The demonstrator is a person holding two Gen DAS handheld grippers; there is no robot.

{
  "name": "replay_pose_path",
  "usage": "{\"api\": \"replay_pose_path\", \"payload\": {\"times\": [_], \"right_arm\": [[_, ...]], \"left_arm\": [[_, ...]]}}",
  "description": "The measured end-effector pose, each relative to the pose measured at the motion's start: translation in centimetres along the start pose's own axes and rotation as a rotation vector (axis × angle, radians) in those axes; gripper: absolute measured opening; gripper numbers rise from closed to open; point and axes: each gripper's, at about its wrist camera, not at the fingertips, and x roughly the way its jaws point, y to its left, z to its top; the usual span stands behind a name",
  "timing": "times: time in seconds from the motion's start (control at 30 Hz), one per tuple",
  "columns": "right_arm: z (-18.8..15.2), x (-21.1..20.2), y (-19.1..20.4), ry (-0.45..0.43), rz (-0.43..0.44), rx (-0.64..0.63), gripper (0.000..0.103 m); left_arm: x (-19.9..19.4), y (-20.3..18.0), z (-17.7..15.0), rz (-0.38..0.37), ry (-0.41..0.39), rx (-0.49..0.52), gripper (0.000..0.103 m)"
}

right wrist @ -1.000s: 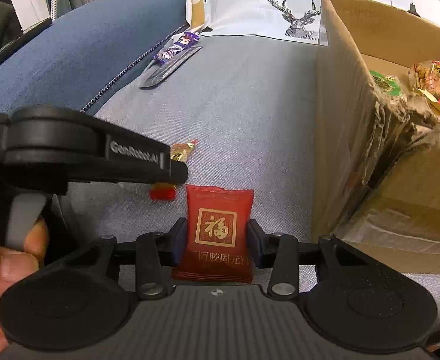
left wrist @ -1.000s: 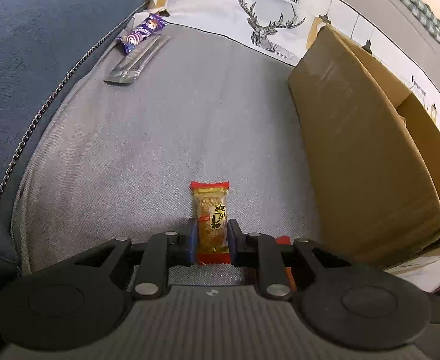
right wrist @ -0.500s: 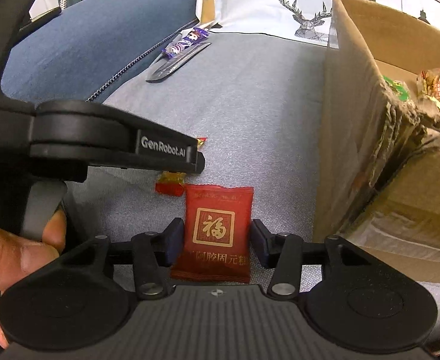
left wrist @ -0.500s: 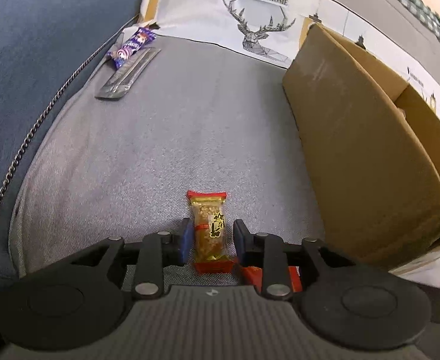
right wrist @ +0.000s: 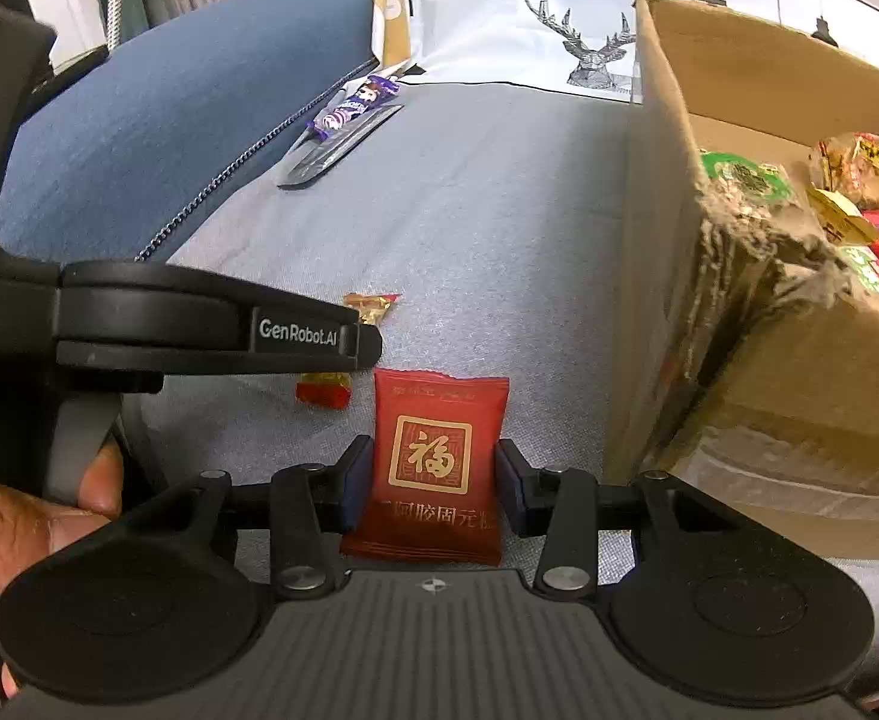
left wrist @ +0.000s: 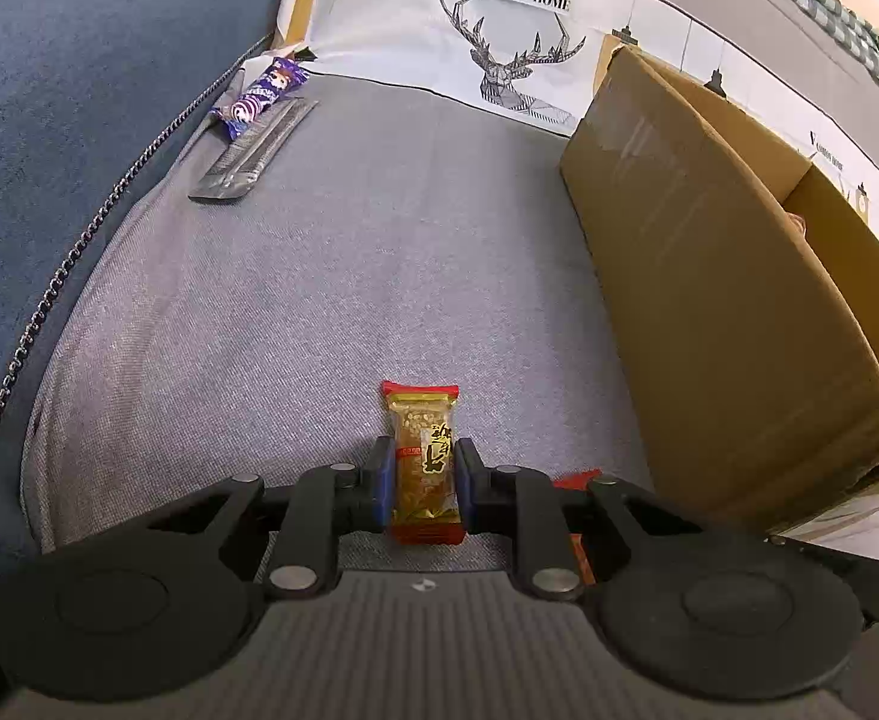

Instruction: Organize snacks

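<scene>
Both hand-held grippers had just clamped down, the left hand-held gripper on a golden peanut candy and the right hand-held gripper on a red sachet, while several snacks already lay in the cardboard box at three o'clock and a purple candy bar waited on the sofa cushion at eleven.

We see our matte black plastic left hand-held gripper with blue pads, round silver screws and a ribbed grey top. Our matching right hand-held gripper looks the same. White "GenRobot.AI" letters mark the left one's side.

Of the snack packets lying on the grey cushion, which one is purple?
The purple packet at the far end of the cushion, by the blue armrest, resting on a flat clear sleeve. The near ones are a gold-and-red packet and a plain red packet.
</scene>
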Motion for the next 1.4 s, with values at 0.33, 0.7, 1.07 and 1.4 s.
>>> {"api": "replay_pose_path", "payload": {"times": [0.33,0.7,1.07,1.4], "right_arm": [[0.0,0.3,0.0,0.023,-0.011,0.008,0.046],[0.0,0.5,0.0,0.015,-0.009,0.008,0.046],[-0.4,-0.4,-0.5,-0.029,0.029,0.034,0.045],[0.6,-3.5,-0.4,-0.150,0.115,0.043,0.045]], "left_arm": [[0.2,0.0,0.1,0.001,0.004,0.011,0.022],[0.1,0.0,0.0,0.000,0.000,0.010,0.022],[-2.3,1.3,0.4,-0.065,-0.107,-0.067,0.022],[-6.3,3.2,0.9,-0.136,-0.259,-0.185,0.022]]}}
